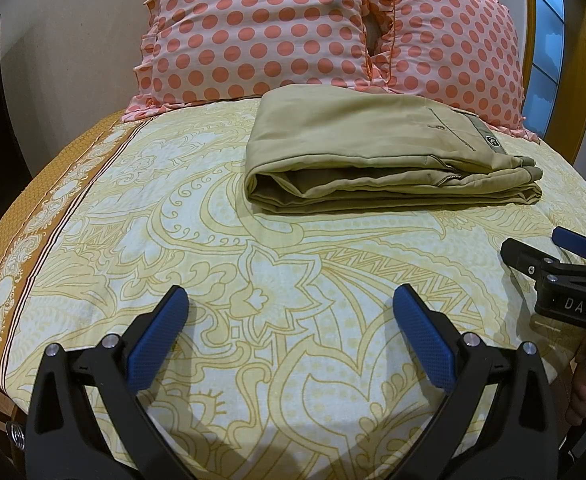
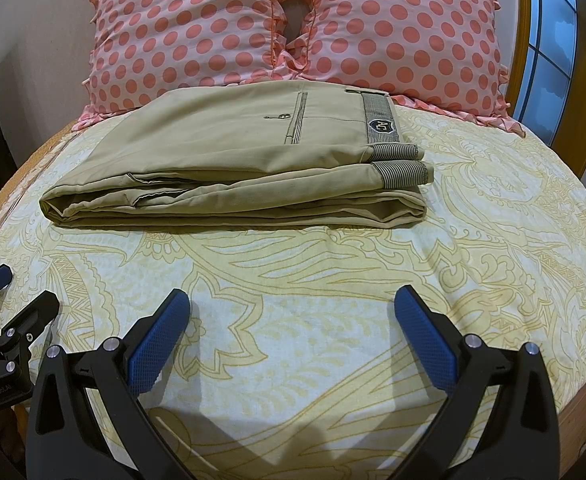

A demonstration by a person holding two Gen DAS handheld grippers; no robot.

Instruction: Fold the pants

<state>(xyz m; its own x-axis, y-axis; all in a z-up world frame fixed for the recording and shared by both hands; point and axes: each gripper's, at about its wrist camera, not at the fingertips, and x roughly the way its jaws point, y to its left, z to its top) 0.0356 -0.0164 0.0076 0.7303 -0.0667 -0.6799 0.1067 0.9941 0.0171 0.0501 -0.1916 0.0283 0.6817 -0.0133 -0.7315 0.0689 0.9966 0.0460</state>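
Note:
Khaki pants (image 1: 381, 152) lie folded into a flat stack on the bed, waistband and label to the right, just in front of the pillows; they also show in the right wrist view (image 2: 229, 160). My left gripper (image 1: 291, 300) is open and empty, above the sheet well short of the pants. My right gripper (image 2: 292, 300) is open and empty, also short of the pants. The right gripper shows at the right edge of the left wrist view (image 1: 533, 246). The left gripper shows at the left edge of the right wrist view (image 2: 17, 292).
Two pink polka-dot pillows (image 1: 261, 32) (image 2: 405, 28) lean against the wall behind the pants. The bed carries a yellow patterned sheet (image 1: 253, 248) with an orange border at the left (image 1: 9, 280). A wooden frame and window are at the right (image 2: 549, 40).

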